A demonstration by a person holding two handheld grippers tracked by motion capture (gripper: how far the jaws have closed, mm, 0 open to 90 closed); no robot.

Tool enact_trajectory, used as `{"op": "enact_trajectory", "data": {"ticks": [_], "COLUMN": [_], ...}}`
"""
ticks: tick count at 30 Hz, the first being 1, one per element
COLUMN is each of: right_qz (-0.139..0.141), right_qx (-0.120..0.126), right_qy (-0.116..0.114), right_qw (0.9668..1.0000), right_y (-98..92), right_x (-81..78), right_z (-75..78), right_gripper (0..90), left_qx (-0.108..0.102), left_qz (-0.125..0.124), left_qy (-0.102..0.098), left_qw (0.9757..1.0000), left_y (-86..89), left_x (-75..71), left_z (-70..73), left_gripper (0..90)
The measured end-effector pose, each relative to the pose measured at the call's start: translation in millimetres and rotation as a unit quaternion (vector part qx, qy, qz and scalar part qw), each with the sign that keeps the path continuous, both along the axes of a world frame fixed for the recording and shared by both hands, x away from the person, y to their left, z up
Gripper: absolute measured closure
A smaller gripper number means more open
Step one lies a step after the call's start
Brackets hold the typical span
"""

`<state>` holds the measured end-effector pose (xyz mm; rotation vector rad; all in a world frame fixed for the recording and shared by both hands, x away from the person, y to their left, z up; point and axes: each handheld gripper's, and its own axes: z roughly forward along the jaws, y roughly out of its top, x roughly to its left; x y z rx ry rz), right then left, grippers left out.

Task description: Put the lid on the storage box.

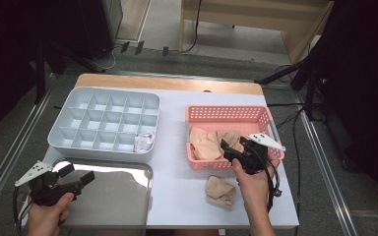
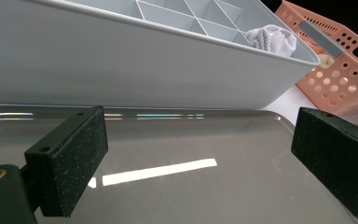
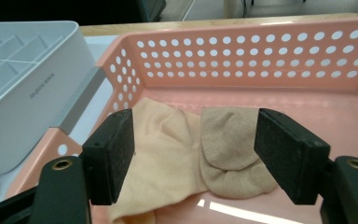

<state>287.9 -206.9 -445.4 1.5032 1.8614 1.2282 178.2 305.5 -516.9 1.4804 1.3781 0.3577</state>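
From the high view, a pink basket [image 1: 229, 114] sits on the white surface [image 1: 173, 147], and it is the thing to find all the others by. Inside the basket lie tan socks [image 1: 207, 142]. The right tool [image 1: 232, 149] is held just over the near edge of the basket, above the socks, with its jaws apart and nothing in them. One more tan sock [image 1: 220, 191] lies on the surface just in front of the basket, beside the right hand [image 1: 252, 186]. Well to the left of the basket is a grey tray with many little boxes [image 1: 106, 124], and a white sock [image 1: 144, 142] sits in the corner box nearest the basket. In front of that tray, still left of the basket, is a shiny metal tray [image 1: 113, 194], and the left tool [image 1: 78, 178] hangs over it. In the left gripper view, the left tool [image 2: 196, 154] has its jaws wide with nothing between them, over the shiny tray [image 2: 191, 186]; the basket [image 2: 340, 70] shows far off at the right, behind the grey tray [image 2: 121, 65]. In the right gripper view, the right tool [image 3: 193, 156] has its jaws wide, and the two tan socks [image 3: 191, 154] lie on the floor of the basket [image 3: 261, 56] beyond them, not pinched.
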Motion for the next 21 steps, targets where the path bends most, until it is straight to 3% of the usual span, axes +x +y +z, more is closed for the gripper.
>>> {"op": "enact_trajectory", "data": {"ticks": [6,9,12,16,20,21], "right_qz": [-0.026,-0.016,-0.022,-0.043,-0.063,-0.062], "right_qx": [-0.005,0.003,-0.01,-0.015,-0.007,-0.015], "right_qy": [0.013,0.04,0.066,0.088,0.119,0.127], "right_qw": [0.9996,0.9991,0.9976,0.9951,0.9909,0.9898], "right_y": [-0.6,-0.7,2.5,3.3,3.0,3.5], "right_x": [18.0,27.4,34.1,41.9,50.8,53.9], "right_z": [-7.9,-13.3,-18.4,-23.2,-29.7,-32.8], "right_gripper": [41.7,48.4,53.6,57.2,52.0,53.8], "left_qx": [-0.004,-0.006,-0.006,-0.009,-0.014,-0.017], "left_qz": [0.002,0.002,0.001,0.002,0.003,0.004], "left_qy": [0.0,-0.001,0.0,0.0,0.002,0.001], "left_qw": [1.0,1.0,1.0,1.0,0.9999,0.9998], "left_y": [1.7,1.8,2.2,3.5,6.2,6.8], "left_x": [0.1,0.1,0.3,0.8,1.3,1.5], "left_z": [0.1,0.3,0.0,-0.4,-0.8,-1.1], "left_gripper": [4.3,4.3,4.3,4.3,4.3,4.3]}}
